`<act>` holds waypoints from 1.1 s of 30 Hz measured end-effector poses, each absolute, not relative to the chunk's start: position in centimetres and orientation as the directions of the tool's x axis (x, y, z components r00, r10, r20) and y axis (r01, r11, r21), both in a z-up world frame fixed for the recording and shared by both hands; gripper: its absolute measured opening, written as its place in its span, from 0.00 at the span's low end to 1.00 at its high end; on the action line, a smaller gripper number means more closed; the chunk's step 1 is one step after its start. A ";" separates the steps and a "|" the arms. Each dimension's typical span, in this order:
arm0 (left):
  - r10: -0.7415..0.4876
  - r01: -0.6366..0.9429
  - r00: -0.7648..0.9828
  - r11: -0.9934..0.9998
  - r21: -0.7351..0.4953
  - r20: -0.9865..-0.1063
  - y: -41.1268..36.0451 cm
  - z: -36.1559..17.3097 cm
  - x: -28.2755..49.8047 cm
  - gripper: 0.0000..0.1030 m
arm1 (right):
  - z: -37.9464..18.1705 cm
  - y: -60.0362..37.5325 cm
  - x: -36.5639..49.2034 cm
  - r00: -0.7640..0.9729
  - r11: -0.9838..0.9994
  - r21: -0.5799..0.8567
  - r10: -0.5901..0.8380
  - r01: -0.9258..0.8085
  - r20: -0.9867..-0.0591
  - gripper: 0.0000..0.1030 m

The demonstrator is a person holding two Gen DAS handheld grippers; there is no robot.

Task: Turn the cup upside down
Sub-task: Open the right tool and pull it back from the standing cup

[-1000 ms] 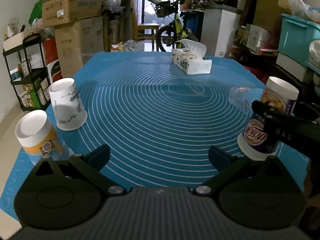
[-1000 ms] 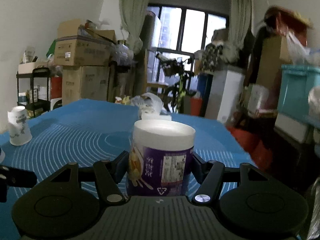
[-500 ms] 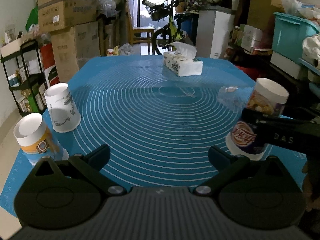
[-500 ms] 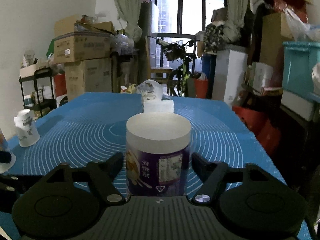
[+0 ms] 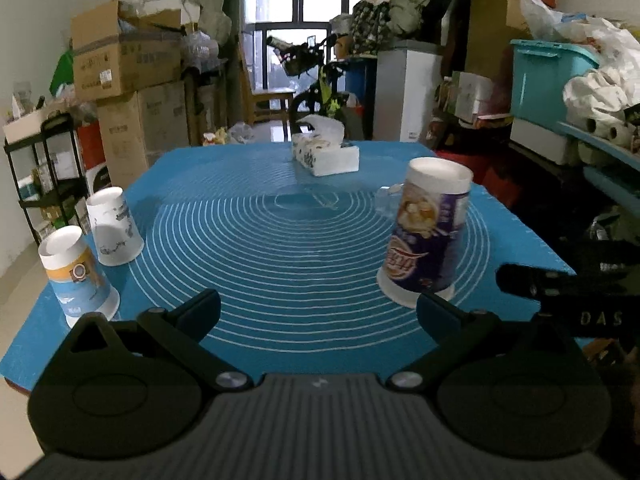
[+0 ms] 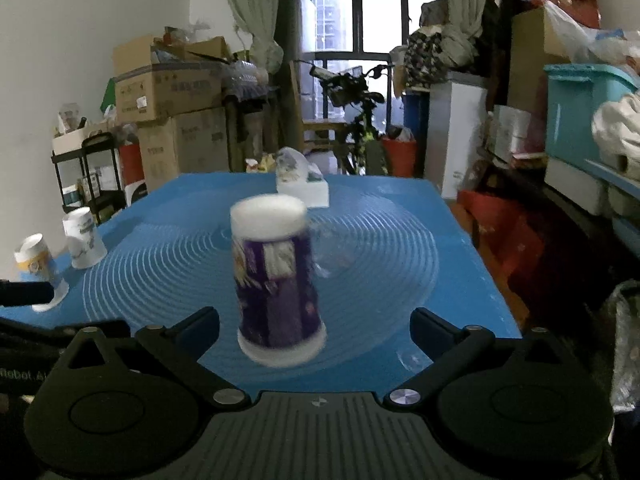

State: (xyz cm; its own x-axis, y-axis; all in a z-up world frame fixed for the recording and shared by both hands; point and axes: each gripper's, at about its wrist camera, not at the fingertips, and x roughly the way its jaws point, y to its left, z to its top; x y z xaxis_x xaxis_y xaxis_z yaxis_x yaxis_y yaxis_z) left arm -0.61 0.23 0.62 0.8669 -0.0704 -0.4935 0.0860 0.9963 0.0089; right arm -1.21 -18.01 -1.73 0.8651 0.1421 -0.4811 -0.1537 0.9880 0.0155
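A purple printed cup (image 5: 426,236) stands upside down on the blue mat (image 5: 304,248), wide rim down; it also shows, blurred, in the right wrist view (image 6: 276,280). My right gripper (image 6: 315,326) is open, its fingers apart on either side of the cup and drawn back from it. My left gripper (image 5: 318,308) is open and empty over the mat's near edge, left of the cup. The right gripper's finger (image 5: 560,292) shows at the right of the left wrist view.
Two more upside-down paper cups stand at the mat's left edge: a white one (image 5: 114,226) and an orange-and-blue one (image 5: 78,276). A tissue box (image 5: 324,152) sits at the far end. A small clear plastic piece (image 5: 386,200) lies behind the purple cup. Boxes and shelves surround the table.
My right gripper has let go of the purple cup, opened wide and pulled back; the cup stays upside down on the mat. The left gripper has drawn back a little.
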 end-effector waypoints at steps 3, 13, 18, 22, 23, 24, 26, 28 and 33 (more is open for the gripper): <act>-0.059 0.084 0.873 0.996 0.031 -0.483 -0.5 0.5 -1.4 1.00 | -2.1 -18.9 -2.5 0.863 0.989 0.008 0.133 -0.148 -0.487 0.98; -0.057 0.083 0.871 0.996 0.032 -0.488 -1.1 0.0 -2.5 1.00 | -2.3 -20.4 -4.8 0.859 0.987 0.034 0.153 -0.157 -0.488 0.98; -0.062 0.088 0.867 0.996 0.029 -0.495 -1.1 -0.2 -2.8 1.00 | -2.4 -20.6 -5.1 0.856 0.986 0.038 0.160 -0.162 -0.492 0.98; -0.062 0.092 0.866 0.995 0.035 -0.497 -1.2 -0.3 -2.9 1.00 | -2.6 -20.5 -5.2 0.853 0.986 0.039 0.162 -0.164 -0.496 0.98; -0.061 0.091 0.865 0.995 0.036 -0.499 -1.2 -0.3 -2.8 1.00 | -2.6 -20.5 -5.2 0.852 0.986 0.039 0.162 -0.164 -0.497 0.98; -0.058 0.088 0.865 0.995 0.037 -0.499 -1.2 -0.3 -2.8 1.00 | -2.6 -20.4 -5.2 0.853 0.986 0.037 0.160 -0.164 -0.497 0.98; -0.061 0.090 0.864 0.995 0.034 -0.500 -1.2 -0.4 -2.8 1.00 | -2.6 -20.5 -5.2 0.853 0.986 0.038 0.160 -0.163 -0.497 0.98; -0.058 0.088 0.862 0.995 0.036 -0.504 -1.1 -0.4 -2.8 1.00 | -2.6 -20.5 -5.1 0.853 0.986 0.039 0.161 -0.163 -0.497 0.98; -0.045 0.072 0.866 0.997 0.035 -0.499 -1.0 -0.4 -2.7 1.00 | -2.6 -20.4 -5.0 0.851 0.986 0.036 0.161 -0.165 -0.500 0.98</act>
